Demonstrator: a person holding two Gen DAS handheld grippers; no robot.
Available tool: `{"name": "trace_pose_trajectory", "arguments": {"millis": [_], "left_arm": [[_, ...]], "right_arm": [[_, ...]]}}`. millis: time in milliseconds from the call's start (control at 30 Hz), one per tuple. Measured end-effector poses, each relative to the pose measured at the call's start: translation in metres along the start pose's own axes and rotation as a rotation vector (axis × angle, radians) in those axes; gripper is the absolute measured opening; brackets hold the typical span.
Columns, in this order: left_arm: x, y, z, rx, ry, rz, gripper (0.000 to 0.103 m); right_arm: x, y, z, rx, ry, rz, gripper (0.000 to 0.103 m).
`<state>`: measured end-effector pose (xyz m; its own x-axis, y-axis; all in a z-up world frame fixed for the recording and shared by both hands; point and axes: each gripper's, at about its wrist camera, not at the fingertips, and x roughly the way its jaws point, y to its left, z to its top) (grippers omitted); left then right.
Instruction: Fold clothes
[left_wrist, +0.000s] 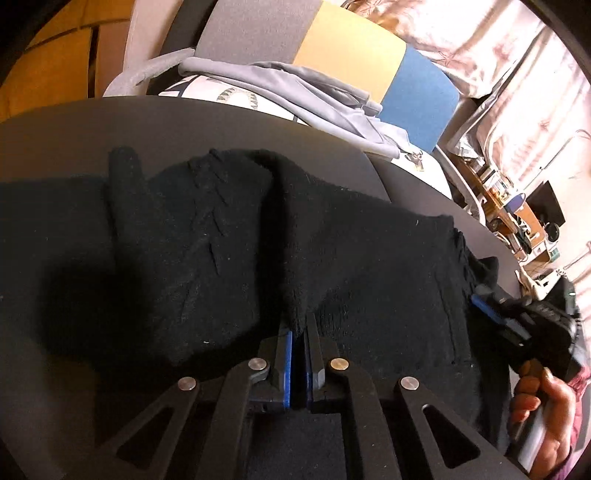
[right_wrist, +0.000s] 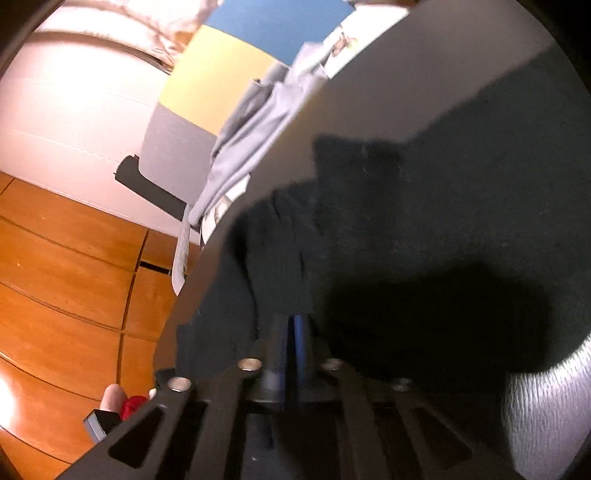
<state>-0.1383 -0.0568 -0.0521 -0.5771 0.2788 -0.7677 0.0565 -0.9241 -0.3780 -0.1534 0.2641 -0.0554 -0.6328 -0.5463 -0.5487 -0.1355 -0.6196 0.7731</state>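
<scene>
On grey table (left_wrist: 74, 140), unlabelled black sweater (left_wrist: 221, 240)

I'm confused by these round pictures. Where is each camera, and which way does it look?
Left wrist: sits on the left gripper, looking down at the black knitted garment pinched in its fingers; the person's hand shows.
Right wrist: sits on the right gripper, tilted over the garment; fingers blurred.
Both share the garment, dark round table and grey clothes.
</scene>
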Motion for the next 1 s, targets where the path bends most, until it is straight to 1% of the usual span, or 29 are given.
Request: {"name": "trace_pose_trajectory", "arguments": {"millis": [67,133,200,233,300,400,467,500,533,567,633,700,733,767,800,833,867,900,933,1000], "left_arm": [[0.0,0.003,-0.001,-0.008,-0.016,-0.021,0.008],[0.001,0.009,-0.001,-0.041,-0.046,-0.06,0.01],[0.001,0.017,-0.005,-0.081,-0.076,-0.111,0.01],[0.001,0.021,-0.005,-0.1,-0.079,-0.133,0.01],[0.002,0.027,-0.006,-0.127,-0.079,-0.165,0.01],[0.001,0.026,-0.007,-0.11,-0.083,-0.175,0.01],[0.001,0.025,-0.008,-0.086,-0.082,-0.181,0.009],[0.001,0.025,-0.008,-0.073,-0.078,-0.196,0.008],[0.001,0.025,-0.008,-0.06,-0.074,-0.21,0.005],[0.001,0.023,-0.009,-0.044,-0.069,-0.229,0.005],[0.003,0.013,-0.01,-0.003,-0.06,-0.269,0.005],[0.005,0.0,-0.011,0.057,-0.051,-0.283,0.005],[0.006,-0.003,-0.01,0.067,-0.043,-0.283,0.005],[0.008,-0.006,-0.01,0.077,-0.036,-0.282,0.005],[0.01,-0.008,-0.009,0.087,-0.028,-0.281,0.005],[0.012,-0.011,-0.008,0.097,-0.021,-0.281,0.005],[0.012,-0.009,-0.007,0.087,-0.015,-0.283,0.006],[0.012,-0.003,-0.006,0.06,-0.01,-0.288,0.006],[0.012,0.003,-0.004,0.032,-0.006,-0.293,0.006],[0.008,0.011,0.0,-0.021,-0.001,-0.271,0.006]], "right_arm": [[-0.006,0.011,-0.004,-0.032,-0.011,0.025,0.03],[0.004,0.023,-0.012,-0.059,0.072,0.025,0.03],[0.012,0.034,-0.022,-0.104,0.12,-0.033,0.03],[0.016,0.041,-0.029,-0.152,0.138,-0.068,0.03],[0.024,0.05,-0.043,-0.23,0.168,-0.089,0.031],[0.037,0.058,-0.055,-0.296,0.191,-0.098,0.031],[0.039,0.067,-0.062,-0.376,0.184,-0.144,0.03],[0.038,0.069,-0.063,-0.407,0.174,-0.169,0.022],[0.039,0.072,-0.061,-0.429,0.159,-0.187,0.017],[0.039,0.076,-0.059,-0.451,0.143,-0.205,0.012],[0.023,0.079,-0.052,-0.492,0.069,-0.247,0.01],[0.009,0.078,-0.045,-0.51,0.014,-0.274,0.01],[0.002,0.077,-0.041,-0.518,-0.013,-0.287,0.01],[-0.003,0.074,-0.038,-0.525,-0.013,-0.3,0.01],[-0.004,0.07,-0.037,-0.53,0.003,-0.314,0.013],[-0.001,0.062,-0.036,-0.523,0.046,-0.314,0.015],[0.006,0.057,-0.037,-0.507,0.087,-0.31,0.022],[0.004,0.055,-0.039,-0.499,0.082,-0.297,0.023],[0.0,0.053,-0.04,-0.492,0.069,-0.282,0.027],[-0.006,0.052,-0.04,-0.478,0.065,-0.297,0.029]]}}
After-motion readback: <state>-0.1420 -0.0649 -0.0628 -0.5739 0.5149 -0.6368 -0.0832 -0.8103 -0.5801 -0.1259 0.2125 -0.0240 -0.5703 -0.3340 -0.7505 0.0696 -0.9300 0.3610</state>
